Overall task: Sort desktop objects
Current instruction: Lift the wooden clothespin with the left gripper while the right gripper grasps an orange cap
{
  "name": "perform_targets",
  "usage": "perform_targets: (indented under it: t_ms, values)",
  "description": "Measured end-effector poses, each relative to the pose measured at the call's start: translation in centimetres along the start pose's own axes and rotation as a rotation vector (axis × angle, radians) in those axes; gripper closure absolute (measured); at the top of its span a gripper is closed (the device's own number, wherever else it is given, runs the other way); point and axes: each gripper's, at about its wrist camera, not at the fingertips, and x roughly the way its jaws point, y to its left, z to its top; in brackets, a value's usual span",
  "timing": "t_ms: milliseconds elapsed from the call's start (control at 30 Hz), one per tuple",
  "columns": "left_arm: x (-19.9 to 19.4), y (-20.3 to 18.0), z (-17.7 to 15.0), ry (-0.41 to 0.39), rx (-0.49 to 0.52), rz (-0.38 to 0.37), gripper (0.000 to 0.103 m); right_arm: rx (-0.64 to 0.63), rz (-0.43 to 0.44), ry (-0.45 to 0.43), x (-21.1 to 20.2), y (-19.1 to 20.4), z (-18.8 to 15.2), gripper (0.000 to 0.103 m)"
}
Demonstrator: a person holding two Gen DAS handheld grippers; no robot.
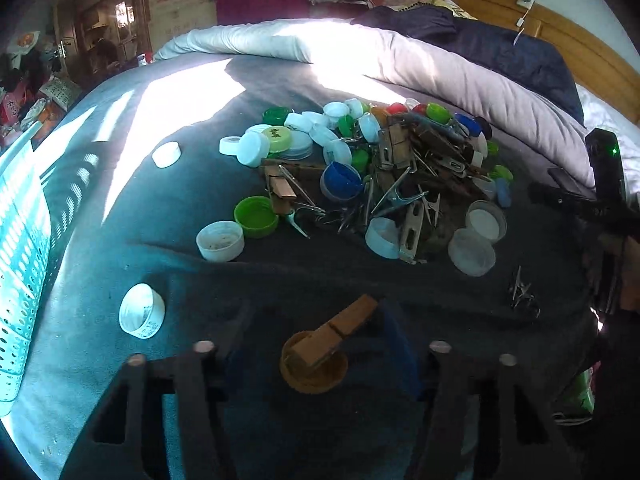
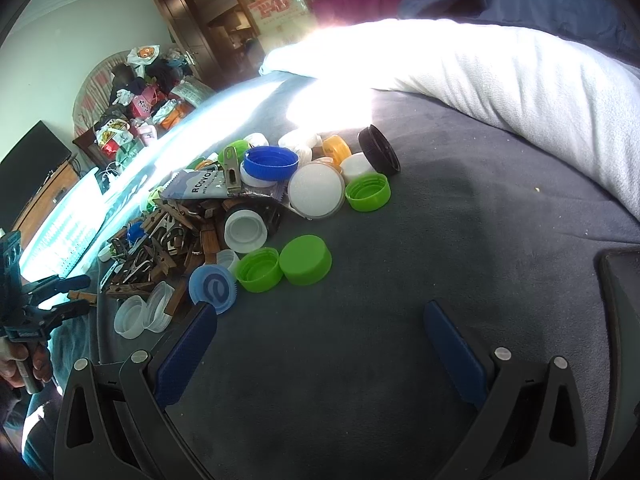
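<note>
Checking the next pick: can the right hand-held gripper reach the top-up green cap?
Probably yes: the right hand-held gripper is open, with only bare blanket between it and the green cap.

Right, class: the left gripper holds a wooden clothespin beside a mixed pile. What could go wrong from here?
1. The wooden clothespin in the left gripper seems to sit in a brown cap; the cap might travel along into the wrong group or drop.
2. In the pile, clothespins and metal clips look interlocked, so pulling one may drag its neighbours.
3. The black cap stands on edge and could roll.
</note>
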Motion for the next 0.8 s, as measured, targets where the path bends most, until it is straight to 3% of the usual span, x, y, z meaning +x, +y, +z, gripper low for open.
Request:
perform_targets:
  t_ms: [33, 100, 200, 400, 533, 667, 733, 800]
  values:
    - [0.2, -0.2, 0.1, 0.008, 0.001, -0.016, 0.069, 0.001, 0.002, 0.000, 0.0, 0.0, 0.0, 0.000]
    - [0.8, -0.5, 0.5, 0.026, 0.003, -0.034, 0.089, 0.004, 0.005, -0.001, 0.0, -0.1, 0.1, 0.000]
    - [0.5, -0.7, 0.8, 0.022, -0.014, -0.040, 0.089, 0.003, 0.005, -0.001, 0.0, -0.1, 0.1, 0.000]
    - [-4.1, 1.5, 1.6, -0.101, -0.146, -0.048, 0.089, -0.048, -0.028, 0.016, -0.5, 1.3, 0.5, 0.000]
    - [-7.1, 3.8, 1.1, -0.153, -0.224, -0.020, 0.089, -0.116, 0.117, -0.013, -2.4, 6.5, 0.9, 0.001]
    - [-7.9, 5.0, -0.1, -0.159, -0.279, -0.008, 0.089, -0.245, 0.317, 0.071, -0.5, 14.9, -0.4, 0.002]
    - [-8.2, 5.2, -0.8, -0.161, -0.290, -0.003, 0.089, -0.311, 0.365, 0.129, 1.5, 18.9, -1.7, 0.009]
    - [-8.5, 5.3, -1.4, -0.165, -0.298, 0.003, 0.089, -0.367, 0.381, 0.177, 3.4, 21.9, -2.7, 0.025]
